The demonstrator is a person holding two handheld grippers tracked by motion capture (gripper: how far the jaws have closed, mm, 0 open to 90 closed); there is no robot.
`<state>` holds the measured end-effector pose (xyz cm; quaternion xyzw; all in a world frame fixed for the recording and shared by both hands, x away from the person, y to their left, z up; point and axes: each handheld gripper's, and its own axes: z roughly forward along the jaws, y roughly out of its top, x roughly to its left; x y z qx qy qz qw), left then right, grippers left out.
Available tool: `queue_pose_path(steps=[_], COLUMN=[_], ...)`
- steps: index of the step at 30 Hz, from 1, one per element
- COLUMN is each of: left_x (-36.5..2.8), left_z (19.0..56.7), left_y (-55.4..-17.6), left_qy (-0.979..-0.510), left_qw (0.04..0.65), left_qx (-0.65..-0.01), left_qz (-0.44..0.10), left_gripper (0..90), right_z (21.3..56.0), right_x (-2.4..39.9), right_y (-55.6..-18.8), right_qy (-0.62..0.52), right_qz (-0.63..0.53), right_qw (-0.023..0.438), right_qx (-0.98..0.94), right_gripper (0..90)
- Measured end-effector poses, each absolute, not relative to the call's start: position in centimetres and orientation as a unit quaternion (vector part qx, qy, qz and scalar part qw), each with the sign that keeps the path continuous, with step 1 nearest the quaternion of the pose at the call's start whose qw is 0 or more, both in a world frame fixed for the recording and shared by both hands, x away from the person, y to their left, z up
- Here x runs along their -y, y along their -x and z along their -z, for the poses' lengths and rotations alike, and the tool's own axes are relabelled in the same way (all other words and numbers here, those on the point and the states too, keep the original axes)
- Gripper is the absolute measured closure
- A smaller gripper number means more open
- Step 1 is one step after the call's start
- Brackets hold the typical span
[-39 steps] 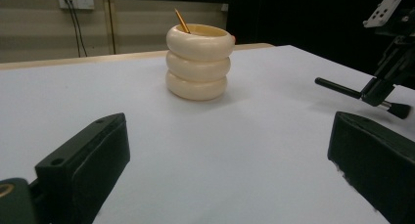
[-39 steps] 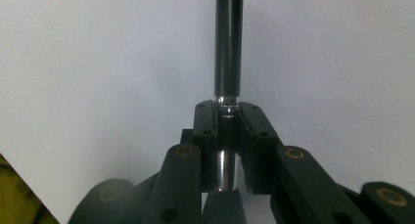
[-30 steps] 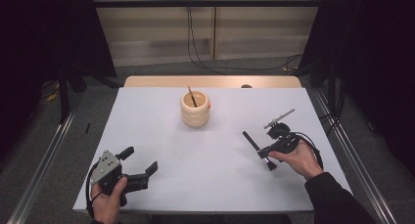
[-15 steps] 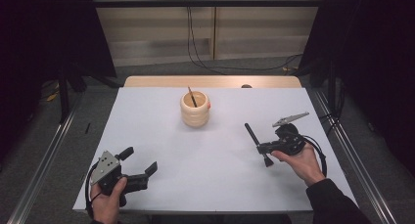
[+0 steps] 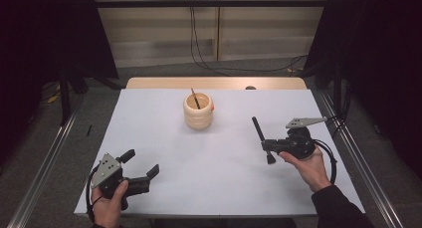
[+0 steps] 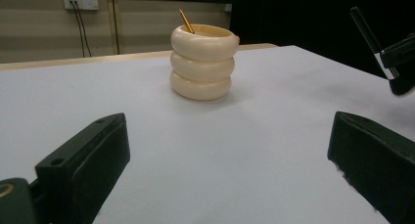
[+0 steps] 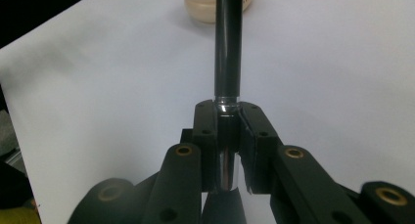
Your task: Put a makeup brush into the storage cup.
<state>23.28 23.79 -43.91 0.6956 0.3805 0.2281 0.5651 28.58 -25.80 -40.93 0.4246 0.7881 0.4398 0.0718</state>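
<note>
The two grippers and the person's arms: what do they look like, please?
Both grippers, left and right, are black with two blocky jaws. Each carries a grey three-cornered plate with small holes on top and trails a black cable. Brass-coloured pivot pins mark the right gripper's linkage. The right arm wears a dark sleeve.

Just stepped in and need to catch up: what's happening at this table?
A person sits at a white table with a gripper in each hand. The right gripper is shut on a black pen, its fingers clamped near one end, and holds it above the table to the right of a cream ringed holder. That holder stands near the table's middle with a thin stick in it. The left gripper rests open at the near left edge, holding nothing.
</note>
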Motion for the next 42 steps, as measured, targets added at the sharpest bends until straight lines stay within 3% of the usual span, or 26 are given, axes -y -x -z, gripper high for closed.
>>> queue_pose_path(steps=[21,42], left_x=[-23.9,-23.9], left_z=[43.9,43.7], left_y=[-23.2,-22.9], left_qy=[-0.693,-0.693], left_qw=[0.574,0.579], left_qx=[-0.375,-0.367], left_qz=[-0.222,-0.224], left_gripper=[2.1,1.6], right_z=[39.6,38.8], right_x=[28.0,26.0], right_y=[-26.6,-26.1], right_qy=[-0.376,-0.32], right_qz=[-0.563,-0.583], right_qw=[0.146,0.106], right_qx=[-0.721,-0.74], right_gripper=[78.7,78.8])
